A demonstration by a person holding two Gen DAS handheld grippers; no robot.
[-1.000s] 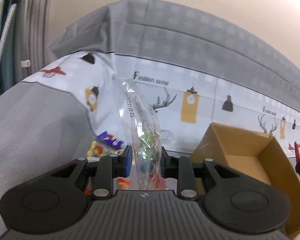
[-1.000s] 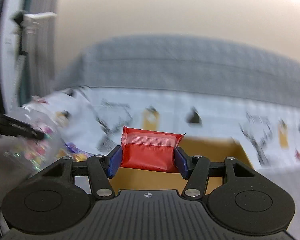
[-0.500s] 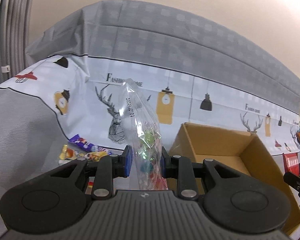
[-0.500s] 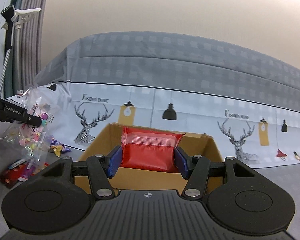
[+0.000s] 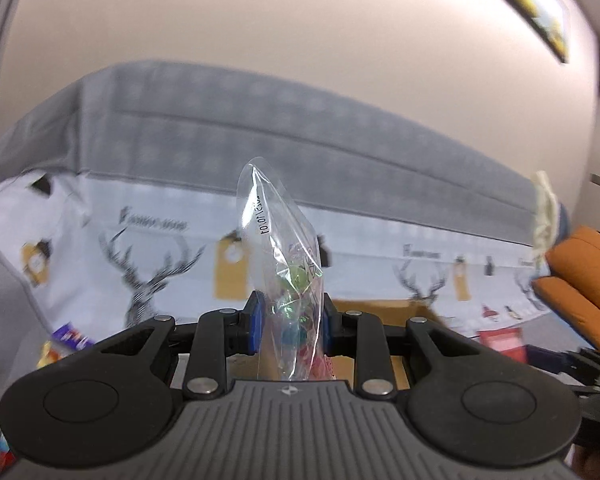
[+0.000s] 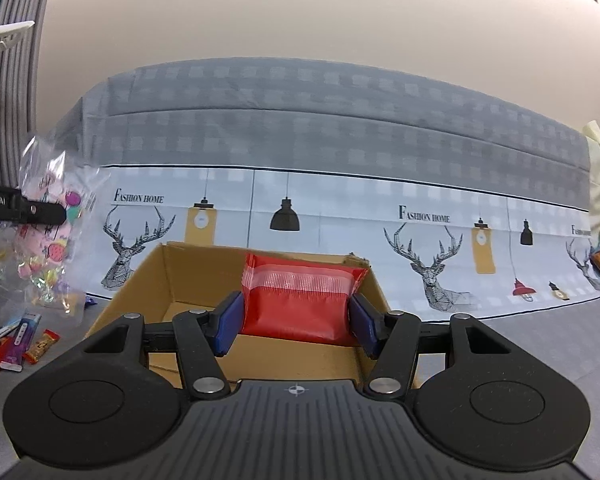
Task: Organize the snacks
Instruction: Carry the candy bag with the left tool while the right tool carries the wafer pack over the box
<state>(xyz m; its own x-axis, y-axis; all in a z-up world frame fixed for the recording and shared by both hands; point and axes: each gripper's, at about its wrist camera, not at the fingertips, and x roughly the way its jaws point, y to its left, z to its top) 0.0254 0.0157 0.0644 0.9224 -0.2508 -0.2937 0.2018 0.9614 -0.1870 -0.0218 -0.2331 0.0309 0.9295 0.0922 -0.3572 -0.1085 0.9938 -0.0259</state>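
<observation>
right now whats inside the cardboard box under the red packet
The cardboard box shows only bare brown floor and walls. The red packet in the right gripper hides the middle and far side.

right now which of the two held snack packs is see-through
The clear plastic bag of colourful candies, pinched by the left gripper. The right gripper holds an opaque red foil packet above the brown cardboard box.
</observation>
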